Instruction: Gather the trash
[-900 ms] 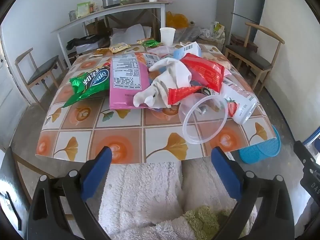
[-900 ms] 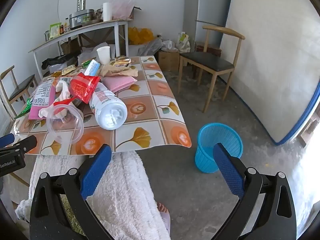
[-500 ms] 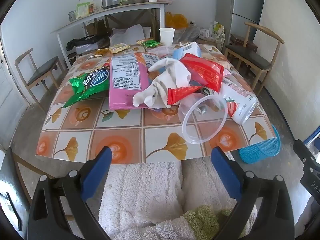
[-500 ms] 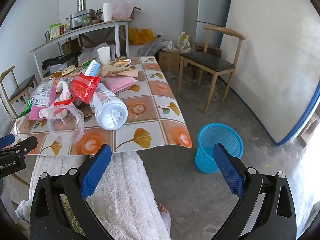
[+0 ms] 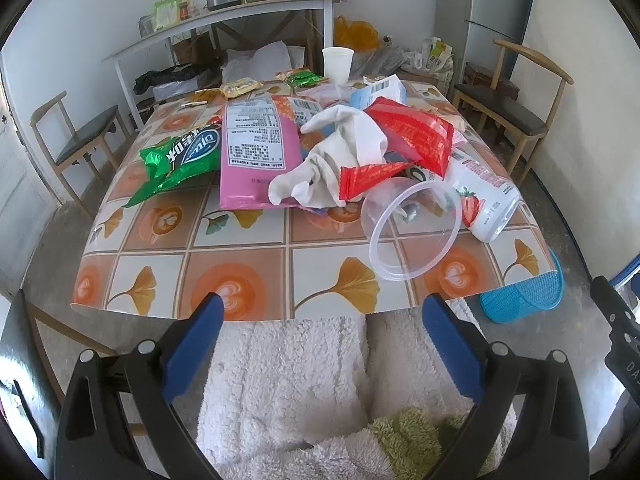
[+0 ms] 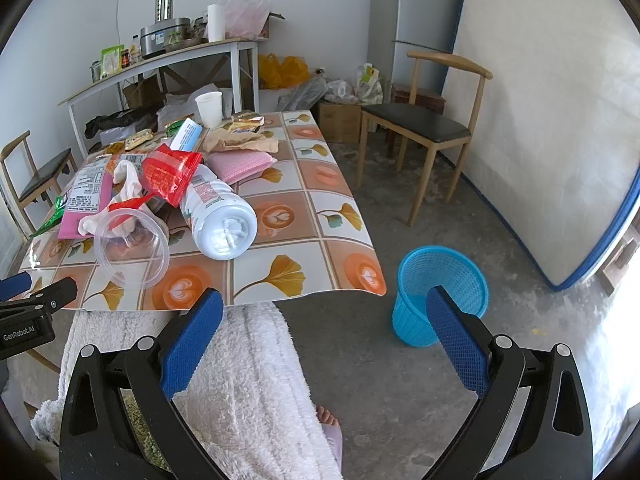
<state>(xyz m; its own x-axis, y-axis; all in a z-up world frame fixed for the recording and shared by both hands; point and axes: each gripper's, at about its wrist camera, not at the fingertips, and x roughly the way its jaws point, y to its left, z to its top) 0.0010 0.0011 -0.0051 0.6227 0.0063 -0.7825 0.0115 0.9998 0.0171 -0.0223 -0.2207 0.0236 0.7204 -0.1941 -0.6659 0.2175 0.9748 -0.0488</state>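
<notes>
Trash lies heaped on the patterned table (image 5: 248,276): a clear plastic cup (image 5: 412,232) on its side, a white strawberry bottle (image 5: 486,200), a red wrapper (image 5: 412,136), a crumpled white cloth (image 5: 340,160), a pink bag (image 5: 256,148) and a green bag (image 5: 180,156). A blue waste basket (image 6: 438,294) stands on the floor right of the table. My left gripper (image 5: 320,340) is open and empty, held short of the table's near edge. My right gripper (image 6: 324,336) is open and empty, between the table corner and the basket.
A white paper cup (image 5: 338,64) and small snack packets stand at the table's far end. Wooden chairs (image 6: 428,128) stand to the right and the left (image 5: 76,140). A white side table (image 5: 224,24) with kitchenware is at the back. The person's white fleece lap (image 5: 304,392) is below both grippers.
</notes>
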